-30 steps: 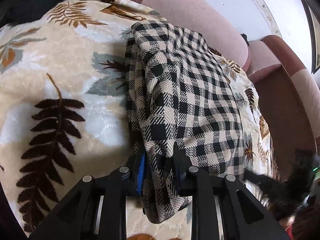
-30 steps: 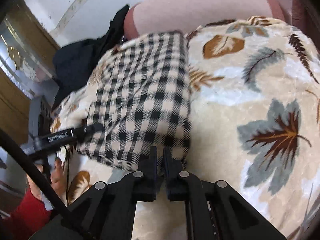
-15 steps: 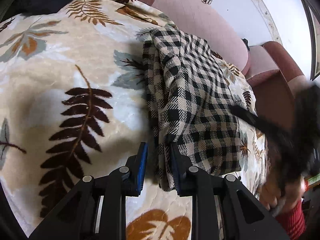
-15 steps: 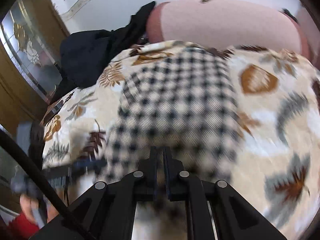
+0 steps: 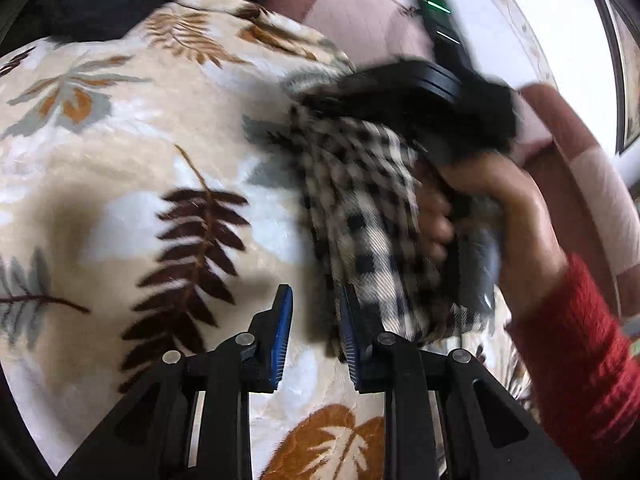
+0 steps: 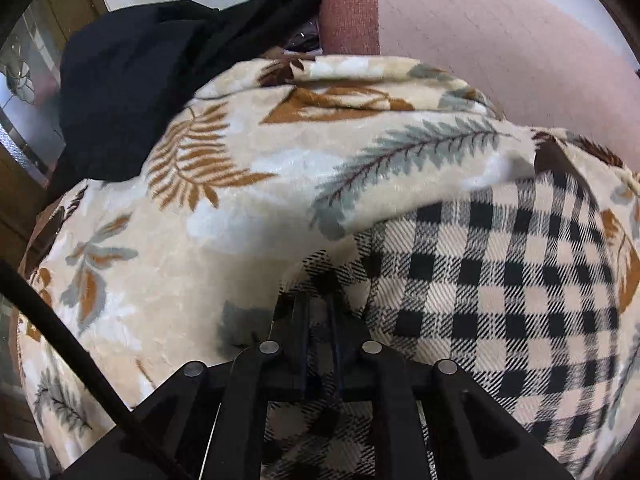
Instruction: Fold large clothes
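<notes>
A black-and-cream checked garment point(image 5: 360, 208) lies on a leaf-patterned blanket point(image 5: 120, 160). My left gripper point(image 5: 314, 320) stands slightly open over the blanket. The garment's blurred edge runs beside its right finger point(image 5: 350, 332), and nothing is pressed between the blue pads. In the right wrist view my right gripper point(image 6: 318, 312) is closed on a fold of the checked garment point(image 6: 500, 280), and its jaws are opening a little. The hand point(image 5: 500, 208) with a red sleeve point(image 5: 580, 340) holds that gripper over the garment in the left wrist view.
The blanket point(image 6: 240, 220) covers a sofa seat with a pink backrest point(image 6: 500, 40) behind it. A black garment point(image 6: 132, 92) is heaped at the back left. A black cable point(image 6: 60, 340) crosses the lower left, and a wooden cabinet point(image 6: 16, 200) stands beyond.
My right gripper has swept across the garment with its fold, and the hand has come over the cloth in the left wrist view. The garment has slipped out from between the left pads.
</notes>
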Available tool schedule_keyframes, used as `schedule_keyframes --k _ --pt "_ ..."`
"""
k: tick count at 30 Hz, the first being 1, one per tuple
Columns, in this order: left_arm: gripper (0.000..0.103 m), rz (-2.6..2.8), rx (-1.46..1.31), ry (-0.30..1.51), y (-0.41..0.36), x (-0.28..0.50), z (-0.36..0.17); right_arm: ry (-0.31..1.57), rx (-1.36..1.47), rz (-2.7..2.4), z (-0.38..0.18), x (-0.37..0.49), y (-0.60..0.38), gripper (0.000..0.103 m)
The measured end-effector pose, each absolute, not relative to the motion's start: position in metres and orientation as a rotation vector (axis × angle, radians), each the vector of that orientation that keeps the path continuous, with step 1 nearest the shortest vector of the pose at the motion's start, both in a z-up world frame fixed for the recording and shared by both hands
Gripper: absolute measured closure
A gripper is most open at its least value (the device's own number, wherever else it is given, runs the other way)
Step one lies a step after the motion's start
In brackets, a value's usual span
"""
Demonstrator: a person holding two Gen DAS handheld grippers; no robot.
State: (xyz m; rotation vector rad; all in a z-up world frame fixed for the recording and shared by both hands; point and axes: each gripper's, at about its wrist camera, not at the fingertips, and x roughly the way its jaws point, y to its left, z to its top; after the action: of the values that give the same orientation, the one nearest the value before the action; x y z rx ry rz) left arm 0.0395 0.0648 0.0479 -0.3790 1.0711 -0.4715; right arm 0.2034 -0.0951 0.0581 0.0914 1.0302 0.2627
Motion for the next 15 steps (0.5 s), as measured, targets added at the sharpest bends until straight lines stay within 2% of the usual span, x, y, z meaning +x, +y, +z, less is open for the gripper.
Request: schedule_keyframes --k 4,6,12,15 --pt "0.077 -0.366 -0.383 1.024 0.084 0.041 0.059 0.960 0.177 0.273 0.086 0.155 -0.122 0.092" --pt "0.066 -0.304 -0.370 1.004 0.089 0.042 0.062 0.959 0.164 0.296 0.086 0.121 -0.128 0.092" --pt "0.062 -0.208 -0.258 0.912 0.084 0.031 0.073 1.068 0.204 0.390 0.034 0.032 -0.119 0.091" --pt "0.061 -0.164 -0.200 0.860 0.079 0.025 0.079 1.023 0.144 0.374 0.023 -0.009 -0.111 0.091"
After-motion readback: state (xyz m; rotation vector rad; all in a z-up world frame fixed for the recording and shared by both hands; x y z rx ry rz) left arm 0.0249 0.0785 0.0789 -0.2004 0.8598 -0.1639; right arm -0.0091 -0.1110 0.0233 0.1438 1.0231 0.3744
